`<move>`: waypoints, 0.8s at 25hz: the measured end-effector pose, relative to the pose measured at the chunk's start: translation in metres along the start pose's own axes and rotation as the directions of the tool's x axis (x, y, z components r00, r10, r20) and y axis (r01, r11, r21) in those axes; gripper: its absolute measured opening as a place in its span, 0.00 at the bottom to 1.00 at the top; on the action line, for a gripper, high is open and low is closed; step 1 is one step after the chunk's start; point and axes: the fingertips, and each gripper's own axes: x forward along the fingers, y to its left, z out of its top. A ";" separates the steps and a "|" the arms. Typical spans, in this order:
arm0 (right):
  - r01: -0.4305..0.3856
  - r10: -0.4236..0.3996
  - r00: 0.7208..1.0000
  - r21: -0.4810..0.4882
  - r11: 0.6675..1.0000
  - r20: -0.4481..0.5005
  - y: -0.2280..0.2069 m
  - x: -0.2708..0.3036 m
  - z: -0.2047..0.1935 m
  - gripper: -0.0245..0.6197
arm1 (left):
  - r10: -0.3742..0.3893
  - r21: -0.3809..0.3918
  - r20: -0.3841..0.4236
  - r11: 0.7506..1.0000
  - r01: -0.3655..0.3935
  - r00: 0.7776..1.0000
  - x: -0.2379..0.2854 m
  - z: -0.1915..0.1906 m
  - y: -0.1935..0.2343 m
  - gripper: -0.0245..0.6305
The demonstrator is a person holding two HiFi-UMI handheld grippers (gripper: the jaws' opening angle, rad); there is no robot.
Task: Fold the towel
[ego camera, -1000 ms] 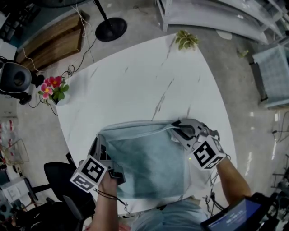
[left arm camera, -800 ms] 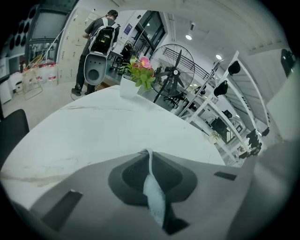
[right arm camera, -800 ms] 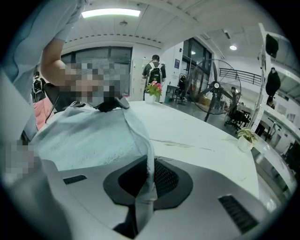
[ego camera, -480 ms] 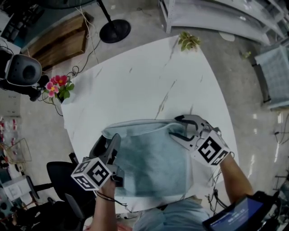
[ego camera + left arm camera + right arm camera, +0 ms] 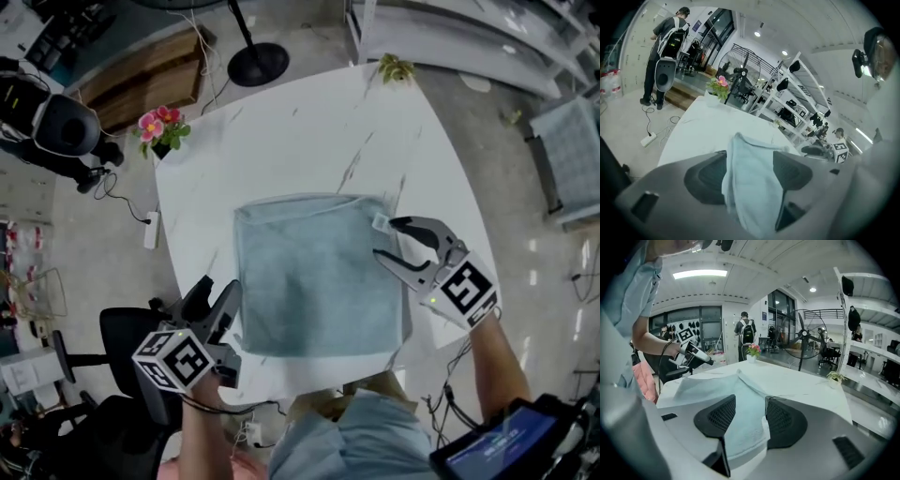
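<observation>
Now I'm releasing the folded towel, left gripper and right gripper fingers just opening wide, empty; next, probably regrasping an edge.

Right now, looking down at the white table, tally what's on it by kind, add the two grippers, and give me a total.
Towels: 1, the pale blue towel
Potted plants: 2, the pink flowers and the green plant
Grippers: 2, the left gripper and the right gripper
Total: 5
</observation>
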 end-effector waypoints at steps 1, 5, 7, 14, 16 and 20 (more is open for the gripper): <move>0.004 -0.004 1.000 0.002 1.000 -0.010 0.012 -0.006 -0.005 0.37 | -0.015 -0.003 -0.014 1.000 0.015 1.000 -0.009 -0.013 0.002 0.52; 0.014 -0.011 0.998 0.033 0.999 -0.067 0.058 -0.028 -0.036 0.36 | -0.052 0.015 -0.102 0.998 0.054 0.993 -0.033 -0.071 0.010 0.52; 0.021 -0.015 0.996 0.060 0.998 -0.092 0.078 -0.038 -0.053 0.36 | -0.071 0.027 -0.134 0.997 0.075 0.988 -0.037 -0.096 0.014 0.51; 0.082 -0.061 0.986 0.138 0.987 -0.155 0.123 -0.062 -0.095 0.34 | -0.086 0.091 -0.197 0.990 0.105 0.977 -0.029 -0.133 0.028 0.46; 0.087 -0.062 0.986 0.159 0.983 -0.152 0.126 -0.066 -0.099 0.32 | -0.080 0.100 -0.198 0.990 0.102 0.977 -0.030 -0.134 0.025 0.39; 0.095 -0.060 0.984 0.207 0.974 -0.168 0.131 -0.070 -0.108 0.32 | -0.097 0.098 -0.201 0.988 0.119 0.975 -0.028 -0.135 0.018 0.32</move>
